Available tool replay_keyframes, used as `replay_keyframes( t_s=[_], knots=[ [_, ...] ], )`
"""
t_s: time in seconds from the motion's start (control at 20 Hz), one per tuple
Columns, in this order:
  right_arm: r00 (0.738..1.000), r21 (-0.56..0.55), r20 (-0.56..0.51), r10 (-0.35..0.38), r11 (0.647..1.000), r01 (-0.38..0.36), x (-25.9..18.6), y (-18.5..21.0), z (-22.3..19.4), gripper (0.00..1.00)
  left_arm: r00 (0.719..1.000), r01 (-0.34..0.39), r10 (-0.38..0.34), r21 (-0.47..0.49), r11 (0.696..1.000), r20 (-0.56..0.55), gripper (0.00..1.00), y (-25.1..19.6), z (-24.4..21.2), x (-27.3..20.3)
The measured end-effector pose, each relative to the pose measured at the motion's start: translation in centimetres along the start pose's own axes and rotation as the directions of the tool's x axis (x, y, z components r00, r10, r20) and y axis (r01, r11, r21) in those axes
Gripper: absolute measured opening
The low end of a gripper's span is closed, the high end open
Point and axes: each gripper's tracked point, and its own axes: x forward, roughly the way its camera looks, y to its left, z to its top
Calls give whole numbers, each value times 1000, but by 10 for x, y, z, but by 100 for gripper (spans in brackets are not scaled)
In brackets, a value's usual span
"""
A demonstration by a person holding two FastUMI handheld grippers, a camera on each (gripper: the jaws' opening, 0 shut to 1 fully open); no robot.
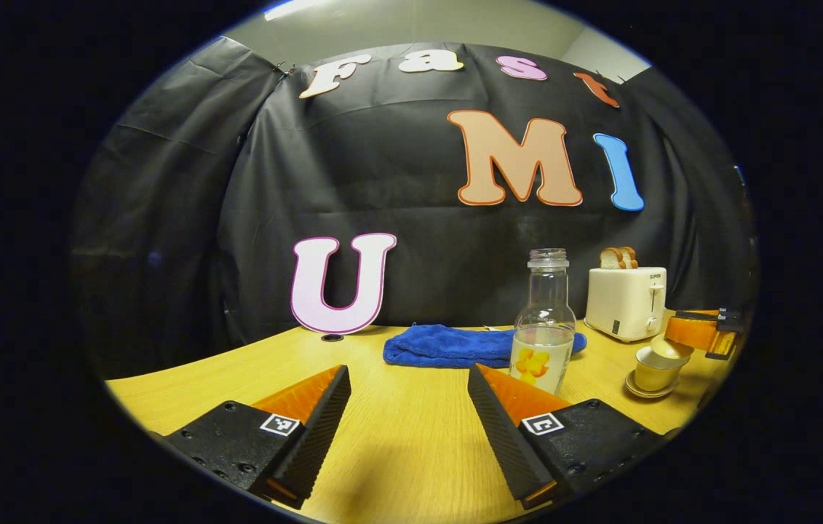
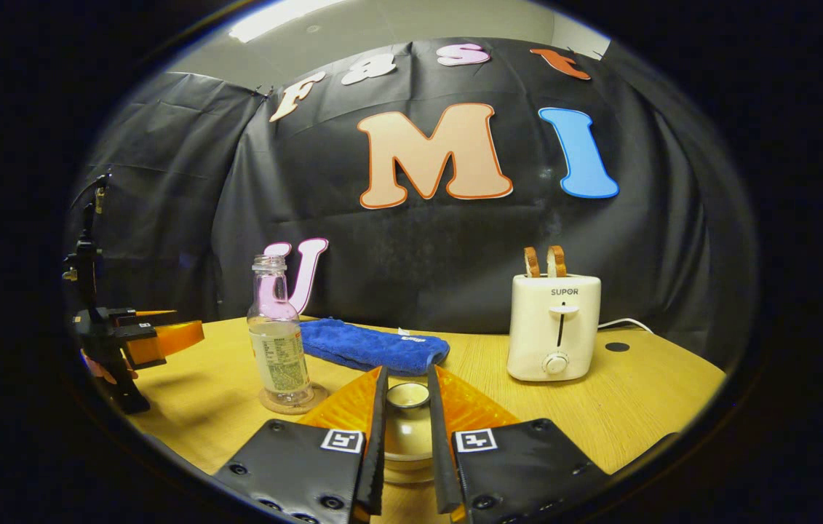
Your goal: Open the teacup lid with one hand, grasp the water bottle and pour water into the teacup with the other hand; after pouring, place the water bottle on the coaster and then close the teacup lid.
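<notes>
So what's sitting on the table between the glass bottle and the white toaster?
In the right gripper view, the blue towel lies between the water bottle and the toaster, farther back. Nearer, the right gripper straddles the teacup lid.

A light wooden table (image 2: 637,407) with a curved front edge carries everything. A crumpled blue cloth (image 2: 367,346) lies toward the back, and a cream two-slot toaster (image 2: 554,327) stands to one side. A round cork coaster (image 2: 293,399) lies flat under a clear glass water bottle (image 2: 278,342). A pale saucer (image 1: 650,388) bearing a cream teacup (image 1: 657,370) sits near the toaster.
</notes>
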Motion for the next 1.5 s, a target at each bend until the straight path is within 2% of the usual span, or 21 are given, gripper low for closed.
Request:
replay_keyframes(
  t_s=[0.2,0.3,0.4,0.45,0.65,1.05,1.2,1.3,1.4,1.5],
  knots=[
    [1000,1,-29,11,1000,-11,3,2,-5,34,1000,-1,1,0,1000,0,94,0,-1,0],
    [998,-2,-66,14,1000,-14,7,2,-11,31,1000,-1,1,0,1000,1,94,0,0,0],
    [996,-2,-83,16,1000,-17,8,3,-13,34,1000,-1,1,-2,1000,-2,94,0,-1,0],
    [996,1,-87,14,1000,-14,8,2,-13,31,1000,-1,1,-2,1000,-2,94,0,-1,1],
    [991,2,-134,18,1000,-18,8,2,-20,31,1000,2,-2,-3,1000,-3,94,-1,-1,0],
    [989,48,-147,15,999,-8,9,-4,-21,33,1000,1,-1,-3,1000,-3,95,-1,0,0],
    [989,37,-146,19,999,-14,9,-2,-21,38,1000,1,-1,-3,1000,-3,94,-2,-1,-1],
    [989,26,-146,21,1000,-17,8,-1,-21,37,1000,1,-1,-3,1000,-3,95,-1,0,-1],
    [989,26,-145,28,999,-25,8,0,-21,39,1000,1,-1,-3,1000,-3,94,-1,0,-1],
    [990,32,-140,36,999,-32,6,1,-19,59,1000,0,0,-3,1000,-3,94,-1,0,-2]
  ],
)
